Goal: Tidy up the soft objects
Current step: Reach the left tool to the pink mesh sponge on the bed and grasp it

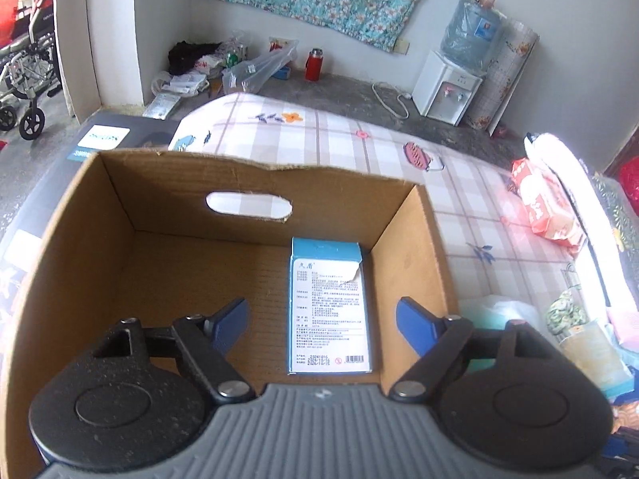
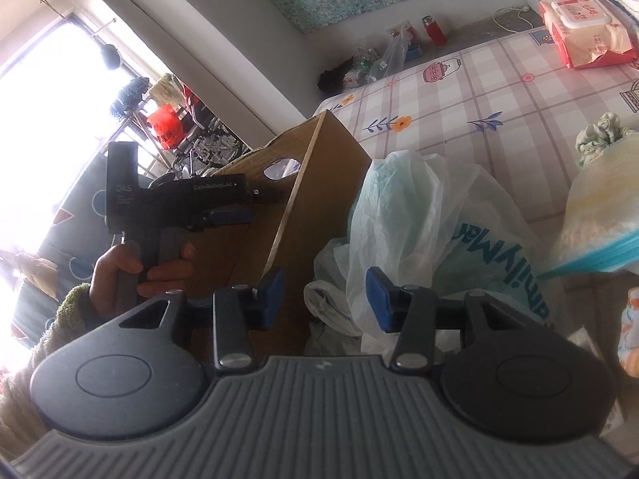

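An open cardboard box [image 1: 255,183] stands on the checked bed sheet [image 1: 339,139]. A blue and white carton [image 1: 329,307] lies flat on its floor at the right. My left gripper [image 1: 321,325] is open and empty, hovering over the box's near side. In the right wrist view the box [image 2: 319,183] is at centre left, with the left gripper [image 2: 235,207] held over it by a hand. My right gripper [image 2: 325,299] is open and empty, just in front of a crumpled white plastic bag [image 2: 423,231] beside the box.
A red wet-wipes pack [image 1: 547,203] lies on the bed at right, also in the right wrist view [image 2: 583,28]. Green cloth [image 2: 599,135] and a yellowish soft bundle [image 2: 599,211] lie right of the bag. A water dispenser [image 1: 451,88] and floor clutter [image 1: 223,68] stand by the wall.
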`<state>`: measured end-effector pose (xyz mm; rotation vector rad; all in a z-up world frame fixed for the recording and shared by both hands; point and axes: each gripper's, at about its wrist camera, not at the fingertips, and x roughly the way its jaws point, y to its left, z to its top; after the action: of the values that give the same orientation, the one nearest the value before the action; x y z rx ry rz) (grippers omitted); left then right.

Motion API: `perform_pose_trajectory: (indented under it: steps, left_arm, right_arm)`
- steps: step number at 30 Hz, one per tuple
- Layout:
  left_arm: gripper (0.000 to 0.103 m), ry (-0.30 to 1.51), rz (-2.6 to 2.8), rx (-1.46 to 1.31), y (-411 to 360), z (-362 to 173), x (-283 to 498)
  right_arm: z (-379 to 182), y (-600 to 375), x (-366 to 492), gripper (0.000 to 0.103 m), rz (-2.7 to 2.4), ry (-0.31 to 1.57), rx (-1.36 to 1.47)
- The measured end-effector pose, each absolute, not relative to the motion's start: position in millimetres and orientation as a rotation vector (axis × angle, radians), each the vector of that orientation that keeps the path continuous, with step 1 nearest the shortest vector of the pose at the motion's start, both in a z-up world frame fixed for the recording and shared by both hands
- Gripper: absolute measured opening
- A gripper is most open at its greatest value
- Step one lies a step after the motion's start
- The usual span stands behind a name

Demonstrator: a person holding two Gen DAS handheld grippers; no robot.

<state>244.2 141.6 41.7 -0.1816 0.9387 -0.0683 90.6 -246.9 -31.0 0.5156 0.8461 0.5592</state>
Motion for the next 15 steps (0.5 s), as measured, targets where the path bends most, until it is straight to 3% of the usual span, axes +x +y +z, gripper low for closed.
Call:
perform_pose_trajectory:
  steps: [8,15]
  left_arm:
    - [0.089,0.805,-0.177,-0.149,93,102,203]
    - [0.089,0.814,-0.374,-0.017,-14,105,214]
  right_arm:
    - [-12,-277,68,0.046,0.512,0.754,0.458]
    - [23,-342,69,0.046,0.354,0.696,0.321]
